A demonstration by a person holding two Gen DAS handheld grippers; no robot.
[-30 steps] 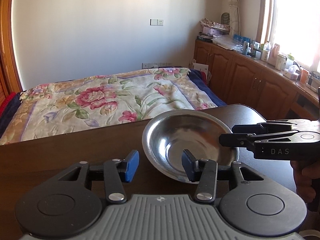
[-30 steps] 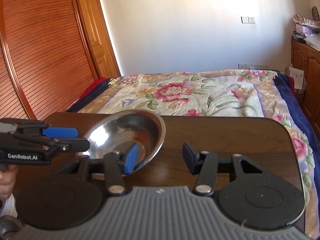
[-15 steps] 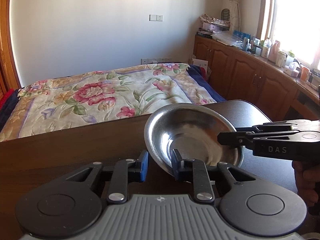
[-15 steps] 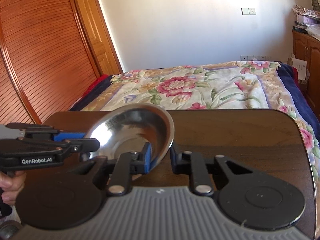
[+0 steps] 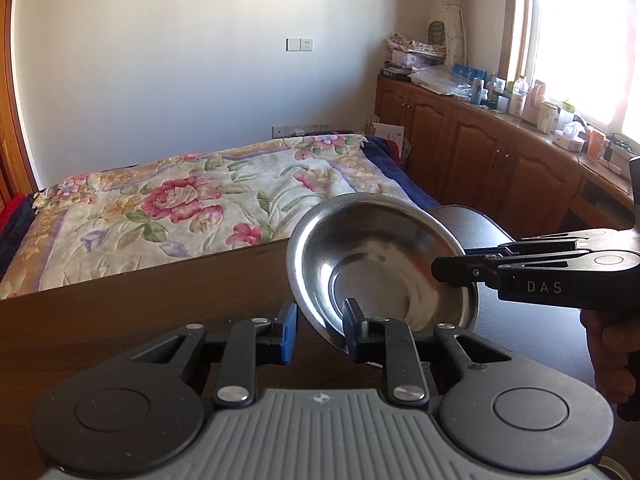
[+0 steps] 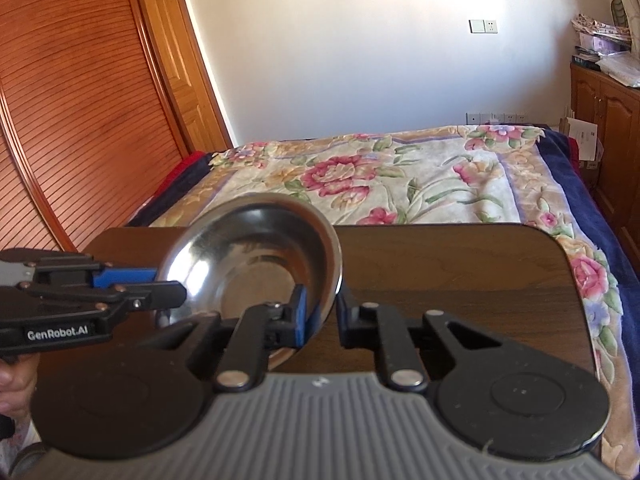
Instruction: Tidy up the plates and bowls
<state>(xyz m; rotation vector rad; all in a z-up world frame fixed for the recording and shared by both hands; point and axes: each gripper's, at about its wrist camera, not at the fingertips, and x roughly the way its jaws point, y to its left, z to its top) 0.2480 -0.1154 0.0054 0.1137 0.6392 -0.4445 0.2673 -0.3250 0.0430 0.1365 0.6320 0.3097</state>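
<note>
Gleaming with reflections, the round steel bowl (image 5: 384,264) is shallow with a flat base — held tilted above the dark worktop (image 6: 460,272), hollow facing the cameras. The left hand-held gripper (image 5: 320,330) and right hand-held gripper (image 6: 322,314) each clamp its rim — opposite sides.

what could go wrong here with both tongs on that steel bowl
Both the left tongs and right tongs pinch only the thin rim of the tilted bowl. If they pull apart or twist unevenly, the slick metal may slip free and drop onto the table. Its tilt also suggests one side sits higher, so releasing either grip early could swing it.
</note>
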